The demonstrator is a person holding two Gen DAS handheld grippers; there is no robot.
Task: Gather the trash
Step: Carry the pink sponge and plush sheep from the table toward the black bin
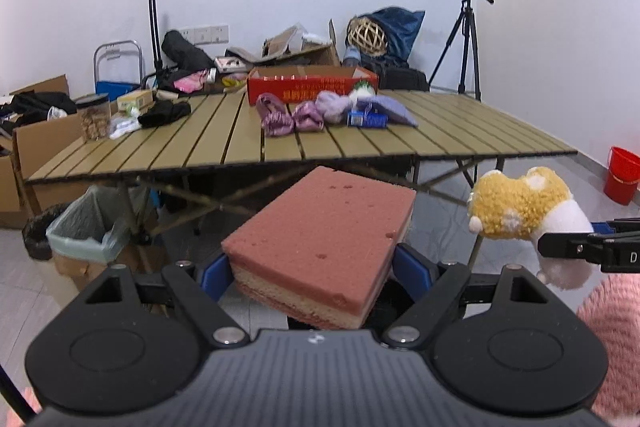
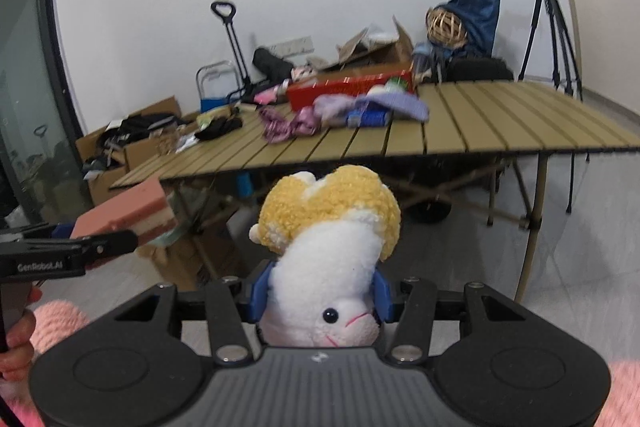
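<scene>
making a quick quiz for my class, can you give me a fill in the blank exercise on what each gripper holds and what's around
1. The left gripper is clamped on a pink layered ____.
2. The right gripper holds a white and ____ plush toy.
3. The red box stands on the slatted ____.
4. A bin lined with a pale green bag stands on the floor ____ the table's edge.

Missing words: sponge; yellow; table; below

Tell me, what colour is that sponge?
Pink on top, with cream and pink layers below. The sponge shows best in the left wrist view.
</scene>
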